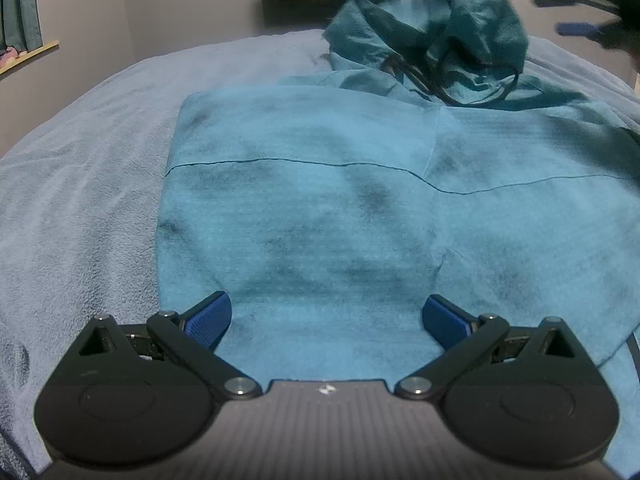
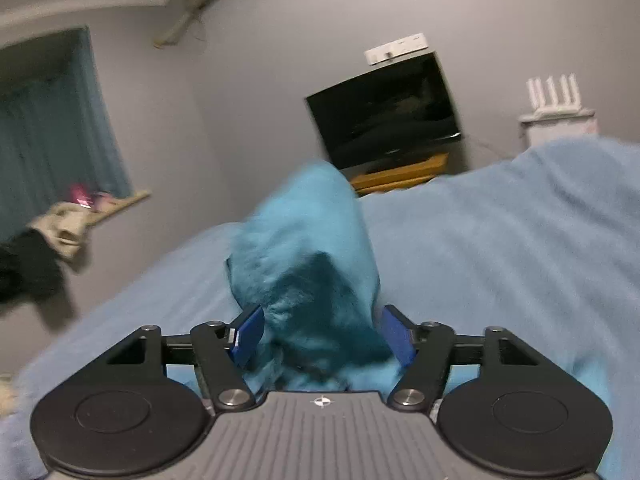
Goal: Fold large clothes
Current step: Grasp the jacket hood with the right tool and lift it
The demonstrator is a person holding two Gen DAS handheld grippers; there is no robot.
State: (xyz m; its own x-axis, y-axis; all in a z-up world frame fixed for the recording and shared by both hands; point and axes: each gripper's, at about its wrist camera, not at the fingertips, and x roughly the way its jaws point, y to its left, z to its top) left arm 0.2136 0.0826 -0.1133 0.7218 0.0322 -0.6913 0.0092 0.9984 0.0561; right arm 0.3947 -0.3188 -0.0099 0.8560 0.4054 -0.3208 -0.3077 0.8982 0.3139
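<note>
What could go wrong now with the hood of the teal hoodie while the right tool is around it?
1. The hood stands bunched between the right tool, whose pads have parted; it may flop down crooked.
2. The black drawstrings lie tangled at the neck and could catch on a pad.
3. The left tool hovers open over the hoodie body, holding nothing, so the folded body may shift on the blanket.
</note>
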